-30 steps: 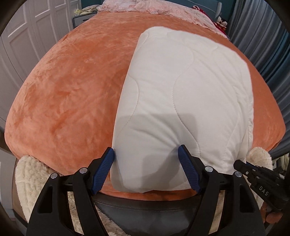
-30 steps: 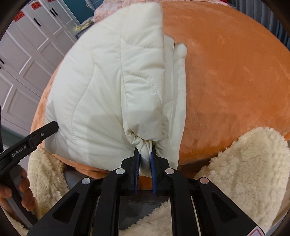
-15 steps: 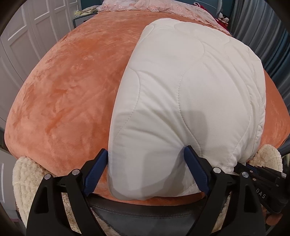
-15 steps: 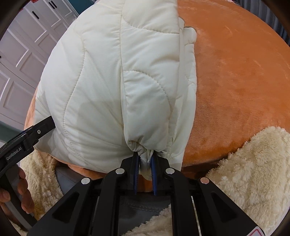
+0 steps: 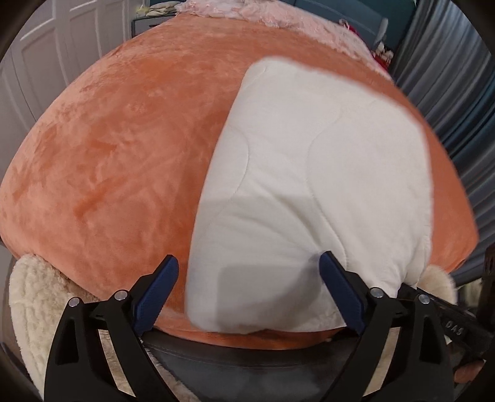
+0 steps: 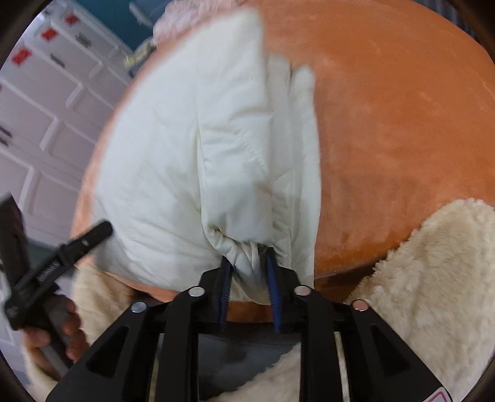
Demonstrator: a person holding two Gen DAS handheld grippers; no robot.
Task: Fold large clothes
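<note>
Orange bedspread (image 5: pixel 108 173) fills both frames; the left gripper (image 5: pixel 249 290) tilts down, jaws spread wide astride the white jacket (image 5: pixel 324 185), while the right gripper (image 6: pixel 249 278), just opening, loosely brackets its bunched corner.

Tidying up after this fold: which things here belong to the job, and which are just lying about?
Job:
- white quilted coat
- left gripper, open
- right gripper, just opening, coat bunched between its fingers

Lying about:
- orange blanket
- cream fleece
- pink lace fabric

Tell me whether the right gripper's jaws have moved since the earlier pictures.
Yes. The right gripper has just been opening: its jaws stand farther apart, easing off the white quilted jacket's bunched edge, which remains between them.
</note>
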